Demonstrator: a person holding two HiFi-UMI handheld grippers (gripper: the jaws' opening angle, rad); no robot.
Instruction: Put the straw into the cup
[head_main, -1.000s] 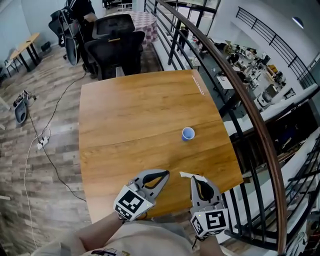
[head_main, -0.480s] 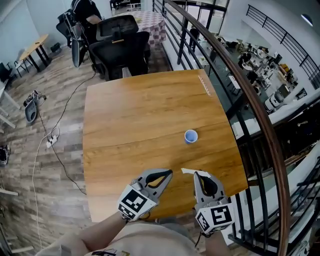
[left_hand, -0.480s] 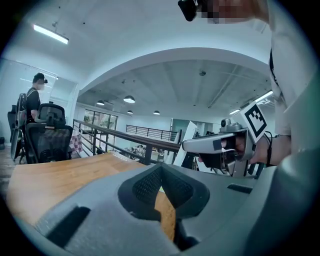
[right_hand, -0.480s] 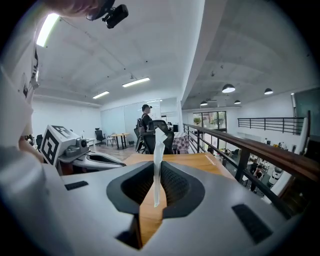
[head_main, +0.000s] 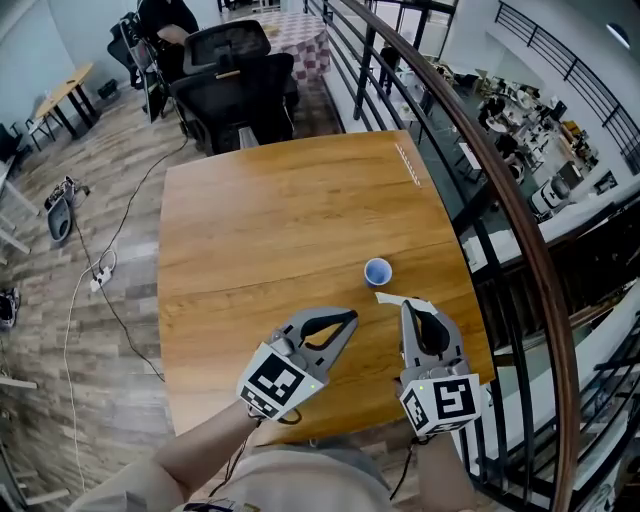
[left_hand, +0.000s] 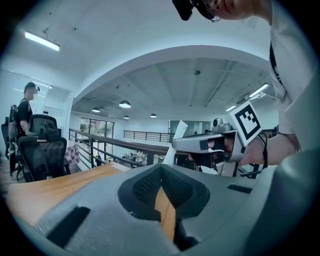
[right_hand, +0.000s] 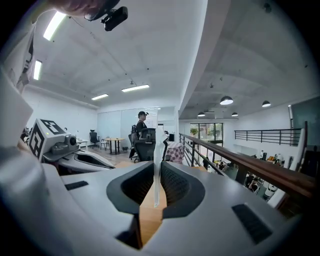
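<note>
A small blue cup (head_main: 377, 271) stands upright on the wooden table (head_main: 260, 230), right of centre. My right gripper (head_main: 407, 304) is shut on a white paper-wrapped straw (head_main: 398, 299), which lies crosswise at its tips just short of the cup on the near side. In the right gripper view the straw (right_hand: 157, 167) stands upright between the jaws. My left gripper (head_main: 351, 319) hovers beside it to the left, shut with nothing in it, its jaws meeting in the left gripper view (left_hand: 161, 176). That view also shows the right gripper (left_hand: 210, 142) and the straw (left_hand: 178, 131).
A dark metal railing with a brown handrail (head_main: 500, 200) runs close along the table's right edge. Black office chairs (head_main: 235, 85) stand past the far edge. Cables (head_main: 95, 275) lie on the floor at left. A person (right_hand: 142, 122) stands far off by the chairs.
Both grippers have moved forward over the table toward the cup. The straw's end now lies close to the cup's near side. The cup has stayed put.
</note>
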